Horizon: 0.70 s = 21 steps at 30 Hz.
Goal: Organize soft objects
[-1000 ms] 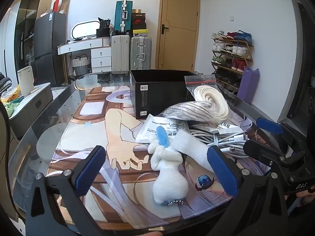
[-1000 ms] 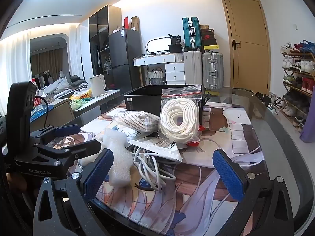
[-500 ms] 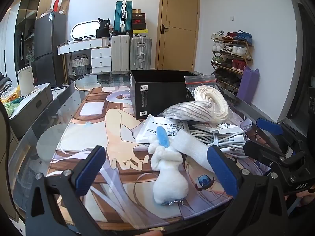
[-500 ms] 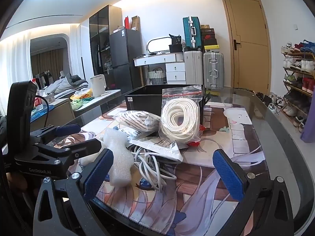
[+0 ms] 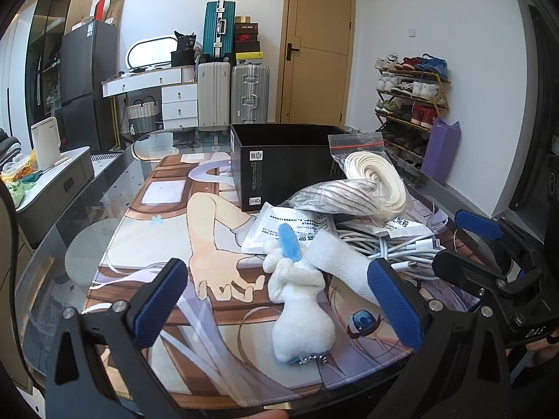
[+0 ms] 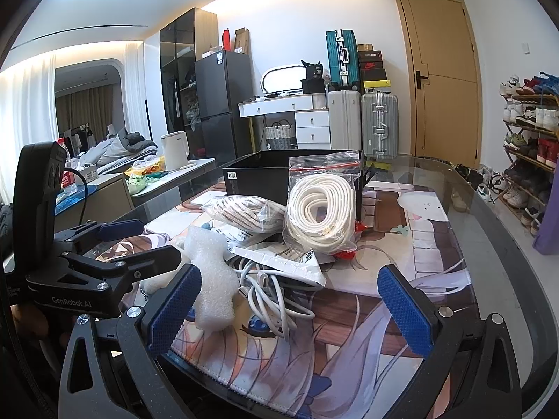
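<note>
A white plush toy (image 5: 300, 310) with a blue part lies on the printed mat, between and just beyond the fingers of my open left gripper (image 5: 279, 303). A white foam piece (image 5: 340, 263) (image 6: 209, 272) rests beside it. Behind are a tangle of white cables (image 5: 387, 244) (image 6: 269, 289), a bagged coil of white rope (image 5: 374, 178) (image 6: 321, 209), a bagged striped cord (image 5: 335, 197) (image 6: 244, 211) and flat white packets (image 5: 279, 223). An open black box (image 5: 279, 164) (image 6: 258, 178) stands further back. My right gripper (image 6: 290, 310) is open and empty near the table's front edge.
The printed mat (image 5: 146, 244) covers a glass table (image 6: 506, 244). A shoe rack (image 5: 408, 101) and a purple bag (image 5: 440, 150) stand at the right. Suitcases (image 5: 234, 97), a white dresser and a dark fridge line the far wall. A low side table with a kettle (image 5: 45, 143) is at the left.
</note>
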Tool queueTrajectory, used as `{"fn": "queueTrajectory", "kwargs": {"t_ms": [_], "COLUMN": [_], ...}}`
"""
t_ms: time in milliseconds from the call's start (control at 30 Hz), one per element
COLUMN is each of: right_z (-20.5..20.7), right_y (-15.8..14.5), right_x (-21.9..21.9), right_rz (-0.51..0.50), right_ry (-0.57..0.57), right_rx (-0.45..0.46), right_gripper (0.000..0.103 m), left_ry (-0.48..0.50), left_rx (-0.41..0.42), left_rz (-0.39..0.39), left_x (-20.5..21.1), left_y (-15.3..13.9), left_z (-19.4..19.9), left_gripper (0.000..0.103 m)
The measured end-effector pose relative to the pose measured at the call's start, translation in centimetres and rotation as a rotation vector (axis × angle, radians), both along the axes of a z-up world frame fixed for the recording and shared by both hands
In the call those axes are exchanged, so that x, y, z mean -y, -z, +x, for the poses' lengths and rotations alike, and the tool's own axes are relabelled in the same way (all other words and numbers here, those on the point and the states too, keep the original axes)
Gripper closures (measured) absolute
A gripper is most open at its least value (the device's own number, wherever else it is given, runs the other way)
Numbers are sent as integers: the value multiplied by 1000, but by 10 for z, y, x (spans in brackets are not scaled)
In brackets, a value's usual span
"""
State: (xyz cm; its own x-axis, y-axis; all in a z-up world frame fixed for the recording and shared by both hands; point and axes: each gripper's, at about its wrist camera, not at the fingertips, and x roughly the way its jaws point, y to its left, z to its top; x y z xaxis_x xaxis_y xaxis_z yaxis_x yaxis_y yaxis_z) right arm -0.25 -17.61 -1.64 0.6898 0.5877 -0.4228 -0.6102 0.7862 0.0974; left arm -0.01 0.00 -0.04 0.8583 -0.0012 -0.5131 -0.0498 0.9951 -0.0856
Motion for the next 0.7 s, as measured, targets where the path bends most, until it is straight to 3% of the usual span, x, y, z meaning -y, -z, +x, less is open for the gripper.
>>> {"fn": "queueTrajectory", "kwargs": {"t_ms": [700], "right_z": [0], "right_y": [-1], "right_x": [1], "right_rz": [5], "right_ry": [3], "right_rx": [3], "right_gripper": [0], "left_ry": [3], "left_rx": [3], "left_rz": [-2], "left_x": [-1], "left_y": [2], "left_z": [1], "left_gripper": [0]}}
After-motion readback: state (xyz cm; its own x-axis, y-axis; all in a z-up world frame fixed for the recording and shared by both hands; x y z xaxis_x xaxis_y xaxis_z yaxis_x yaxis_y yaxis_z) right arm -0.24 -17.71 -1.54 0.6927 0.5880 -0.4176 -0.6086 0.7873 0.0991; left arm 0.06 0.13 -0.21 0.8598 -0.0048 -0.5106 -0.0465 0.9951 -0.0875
